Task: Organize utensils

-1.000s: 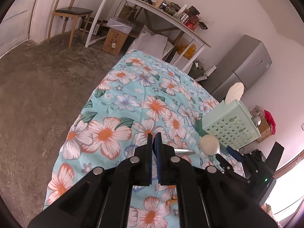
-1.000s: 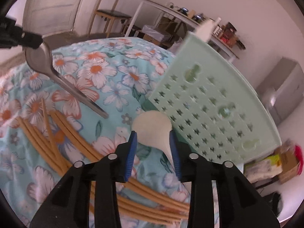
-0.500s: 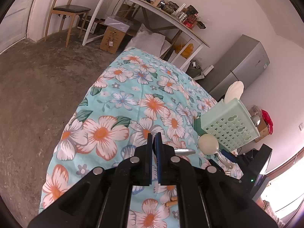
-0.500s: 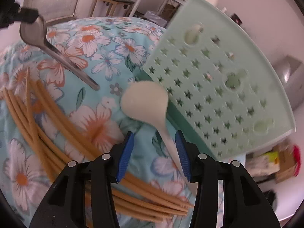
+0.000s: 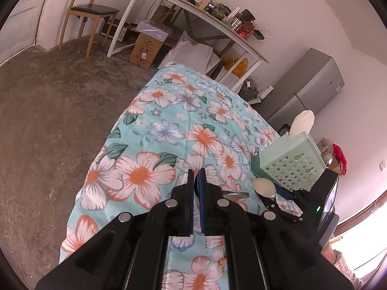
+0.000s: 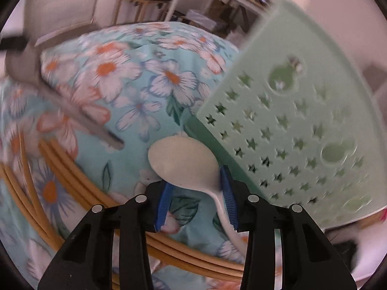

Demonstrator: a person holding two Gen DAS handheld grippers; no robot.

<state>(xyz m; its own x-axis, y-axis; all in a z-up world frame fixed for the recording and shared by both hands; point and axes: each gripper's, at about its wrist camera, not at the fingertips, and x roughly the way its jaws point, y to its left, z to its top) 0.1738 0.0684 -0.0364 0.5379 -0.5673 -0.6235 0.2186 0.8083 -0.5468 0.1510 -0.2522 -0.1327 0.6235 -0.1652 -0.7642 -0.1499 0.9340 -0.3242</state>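
Clamping a blurred metal spoon (image 6: 60, 101), left tongs (image 5: 196, 183); right tongs (image 6: 197, 201) apart around cream spoon (image 6: 183, 164).

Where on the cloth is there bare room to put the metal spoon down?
Free: the floral cloth ahead of the left gripper, out to its far and left edges. Crowded: the near right, where the white spoon, chopsticks and green basket lie close together around the right gripper.
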